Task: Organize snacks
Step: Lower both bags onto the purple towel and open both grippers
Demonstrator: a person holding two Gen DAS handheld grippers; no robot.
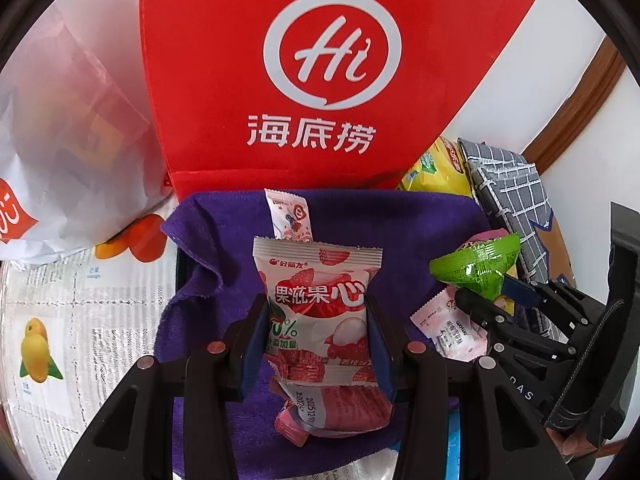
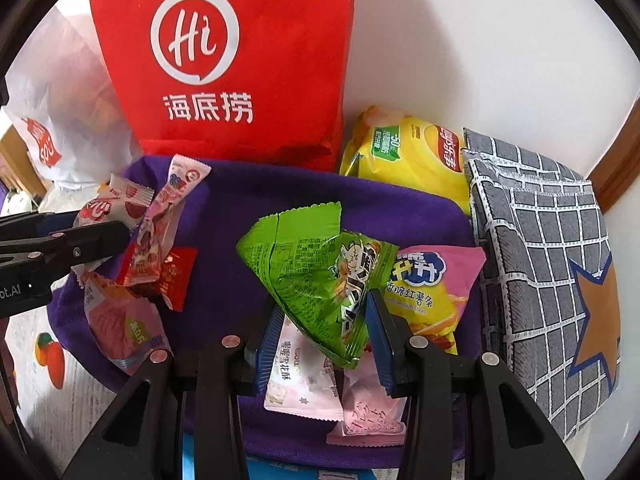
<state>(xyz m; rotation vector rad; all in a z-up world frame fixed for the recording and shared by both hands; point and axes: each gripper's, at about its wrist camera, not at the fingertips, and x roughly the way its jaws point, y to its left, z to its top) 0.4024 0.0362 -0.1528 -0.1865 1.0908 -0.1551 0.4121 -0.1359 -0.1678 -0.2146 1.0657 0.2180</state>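
Note:
My left gripper (image 1: pixel 318 340) is shut on a white and red gummy packet (image 1: pixel 320 312), held above the purple cloth (image 1: pixel 360 220). My right gripper (image 2: pixel 326 332) is shut on a green triangular snack packet (image 2: pixel 320 276) over the same cloth (image 2: pixel 248 200). The right gripper also shows at the right of the left wrist view (image 1: pixel 486 294) with the green packet (image 1: pixel 478 266). The left gripper shows at the left of the right wrist view (image 2: pixel 100 226). Several small pink and red packets lie on the cloth, among them a pink sachet (image 2: pixel 296 372) and a pink sweet-potato bag (image 2: pixel 432 292).
A red Haidilao paper bag (image 1: pixel 320 72) stands behind the cloth, also in the right wrist view (image 2: pixel 224 60). A white plastic bag (image 1: pixel 68 140) sits at the left. A yellow chip bag (image 2: pixel 408 156) and a grey checked fabric bag (image 2: pixel 536 264) lie at the right. Newspaper (image 1: pixel 80 320) covers the table.

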